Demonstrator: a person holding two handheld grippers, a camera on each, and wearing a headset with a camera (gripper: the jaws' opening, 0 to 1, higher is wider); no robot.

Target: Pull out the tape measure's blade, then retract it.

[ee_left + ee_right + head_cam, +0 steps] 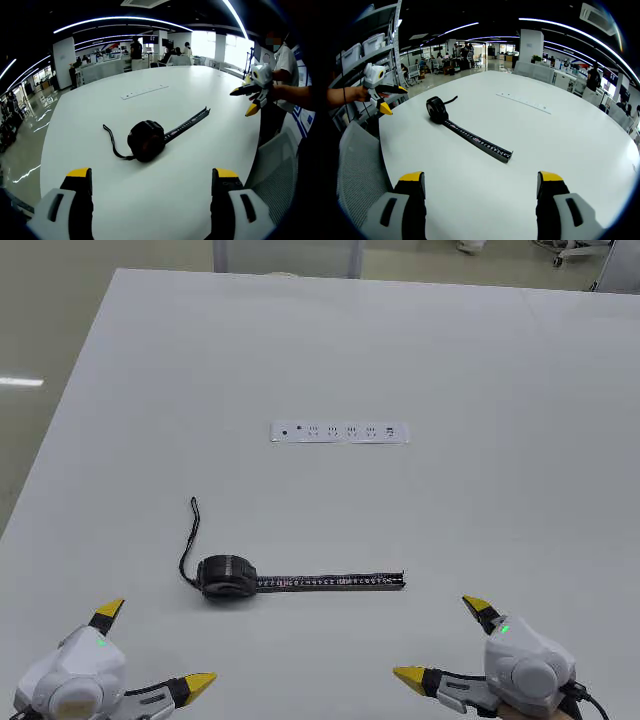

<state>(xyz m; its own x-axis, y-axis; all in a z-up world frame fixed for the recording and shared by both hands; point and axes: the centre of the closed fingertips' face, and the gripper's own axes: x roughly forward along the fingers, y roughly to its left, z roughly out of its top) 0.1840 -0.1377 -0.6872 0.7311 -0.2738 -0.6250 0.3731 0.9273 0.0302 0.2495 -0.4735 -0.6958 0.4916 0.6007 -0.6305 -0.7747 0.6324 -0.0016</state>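
A black tape measure [226,576] lies on the white table [330,360], its dark blade [330,582] drawn out to the right and lying flat, a wrist strap [188,540] trailing off the case. The left gripper view has the case [146,140] ahead of the jaws; the right gripper view has the blade's tip [504,154] nearest. My left gripper [155,648] hovers open at the near left, holding nothing. My right gripper [442,637] hovers open at the near right, apart from the blade's end.
A white power strip [340,432] lies flat further back on the table. A mesh chair [357,170] stands at the table's near edge. People and desks fill the office beyond.
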